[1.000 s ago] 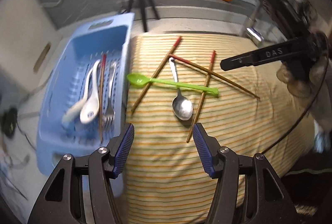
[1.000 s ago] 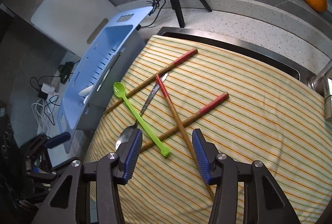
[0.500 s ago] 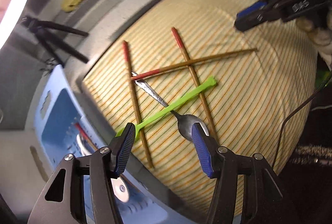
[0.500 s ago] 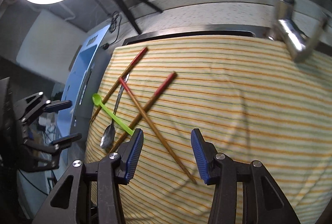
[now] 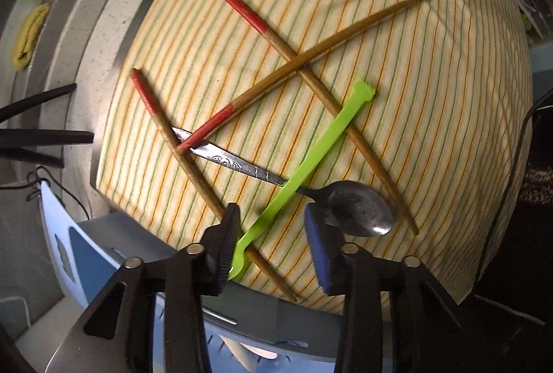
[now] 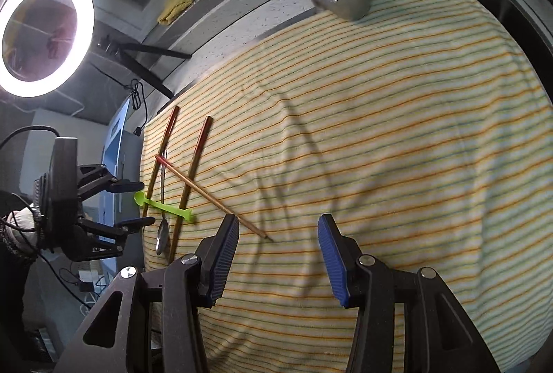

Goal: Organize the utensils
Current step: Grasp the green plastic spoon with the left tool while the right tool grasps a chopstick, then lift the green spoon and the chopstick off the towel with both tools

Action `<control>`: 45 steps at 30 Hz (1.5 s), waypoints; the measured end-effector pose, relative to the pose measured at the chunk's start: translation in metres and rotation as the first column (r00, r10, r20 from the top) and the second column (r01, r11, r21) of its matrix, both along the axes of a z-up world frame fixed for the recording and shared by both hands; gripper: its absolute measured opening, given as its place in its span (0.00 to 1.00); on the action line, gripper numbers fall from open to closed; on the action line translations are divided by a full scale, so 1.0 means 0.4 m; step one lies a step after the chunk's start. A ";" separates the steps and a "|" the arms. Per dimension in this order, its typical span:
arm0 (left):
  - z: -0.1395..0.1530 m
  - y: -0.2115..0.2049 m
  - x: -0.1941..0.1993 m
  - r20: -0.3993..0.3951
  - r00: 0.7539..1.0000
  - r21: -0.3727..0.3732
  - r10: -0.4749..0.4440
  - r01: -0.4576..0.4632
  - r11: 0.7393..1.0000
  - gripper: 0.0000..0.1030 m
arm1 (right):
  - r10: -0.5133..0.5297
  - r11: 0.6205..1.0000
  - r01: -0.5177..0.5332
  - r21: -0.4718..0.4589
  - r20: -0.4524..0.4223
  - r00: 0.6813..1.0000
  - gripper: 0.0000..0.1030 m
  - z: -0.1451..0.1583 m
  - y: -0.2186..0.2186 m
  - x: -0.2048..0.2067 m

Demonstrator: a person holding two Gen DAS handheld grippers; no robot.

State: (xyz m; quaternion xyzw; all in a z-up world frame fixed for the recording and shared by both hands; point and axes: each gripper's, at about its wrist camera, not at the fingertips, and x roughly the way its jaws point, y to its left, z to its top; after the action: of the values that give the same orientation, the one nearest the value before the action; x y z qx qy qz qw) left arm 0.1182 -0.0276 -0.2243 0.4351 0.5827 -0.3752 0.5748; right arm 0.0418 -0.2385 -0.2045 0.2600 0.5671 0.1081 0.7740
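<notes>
Left wrist: left gripper (image 5: 271, 236) fingers spread around green spoon (image 5: 304, 170)

Plastic spoon (image 5: 311, 162) lies across the metal spoon (image 5: 356, 208) and two chopsticks (image 5: 321, 93) on the striped cloth (image 5: 432, 96).

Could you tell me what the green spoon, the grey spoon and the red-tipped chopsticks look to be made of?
Green spoon: probably plastic, uniformly bright, slightly translucent, moulded end. Grey spoon: metal, likely stainless steel, with a shiny bowl highlight and embossed handle. Chopsticks: apparently wood or bamboo, brown matte shafts with red-coated ends.
</notes>
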 end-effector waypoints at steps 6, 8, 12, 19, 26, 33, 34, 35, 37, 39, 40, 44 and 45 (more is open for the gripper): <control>-0.035 -0.009 0.010 -0.046 0.999 -0.007 0.027 -0.027 1.000 0.14 | 0.028 1.000 -0.028 -0.005 0.014 0.999 0.42 0.018 0.020 0.002; -0.040 -0.010 0.008 -0.051 0.998 -0.012 0.041 -0.041 0.999 0.10 | 0.052 0.999 -0.051 -0.008 0.016 0.999 0.42 0.021 0.036 0.013; -0.044 -0.012 0.029 -0.069 0.988 -0.030 0.136 -0.139 0.990 0.10 | 0.108 0.994 -0.108 -0.014 0.025 0.994 0.42 0.023 0.072 0.034; -0.040 0.005 0.075 -0.083 0.943 -0.067 0.322 -0.327 0.942 0.09 | 0.237 0.970 -0.234 -0.064 0.043 0.971 0.36 0.000 0.134 0.101; -0.033 0.036 0.047 -0.099 0.865 -0.096 0.491 -0.500 0.861 0.05 | 0.401 0.913 -0.393 -0.111 0.051 0.915 0.33 -0.031 0.205 0.166; -0.025 0.049 0.039 -0.112 0.785 -0.139 0.610 -0.620 0.772 0.05 | 0.535 0.837 -0.524 -0.158 0.029 0.845 0.26 -0.060 0.296 0.199; -0.023 0.058 0.028 -0.116 0.771 -0.145 0.626 -0.636 0.758 0.05 | 0.547 0.828 -0.536 -0.166 0.029 0.836 0.22 -0.060 0.305 0.201; -0.022 0.063 0.027 -0.122 0.758 -0.153 0.640 -0.652 0.743 0.05 | 0.556 0.821 -0.545 -0.173 0.024 0.831 0.15 -0.062 0.312 0.204; -0.017 0.073 0.023 -0.139 0.734 -0.174 0.665 -0.679 0.713 0.05 | 0.553 0.823 -0.544 -0.165 0.012 0.833 0.10 -0.067 0.310 0.209; -0.007 0.093 0.014 -0.151 0.715 -0.192 0.683 -0.699 0.689 0.05 | 0.537 0.835 -0.532 -0.140 0.002 0.844 0.08 -0.071 0.295 0.209; -0.005 0.094 0.010 -0.156 0.708 -0.201 0.689 -0.706 0.680 0.05 | 0.530 0.841 -0.525 -0.132 -0.004 0.848 0.06 -0.073 0.284 0.206; 0.010 0.098 -0.038 -0.156 0.697 -0.229 0.700 -0.715 0.661 0.05 | 0.508 0.855 -0.507 -0.107 -0.019 0.861 0.06 -0.076 0.229 0.178; 0.009 0.096 -0.042 -0.157 0.690 -0.234 0.707 -0.721 0.652 0.05 | 0.506 0.857 -0.505 -0.106 -0.022 0.863 0.06 -0.075 0.213 0.166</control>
State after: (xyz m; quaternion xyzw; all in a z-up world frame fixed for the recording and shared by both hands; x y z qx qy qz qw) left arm 0.1013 0.0106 -0.2208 0.0760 0.6628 -0.2077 0.7154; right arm 0.1081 -0.1534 -0.2345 0.0595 0.6177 0.2772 0.7335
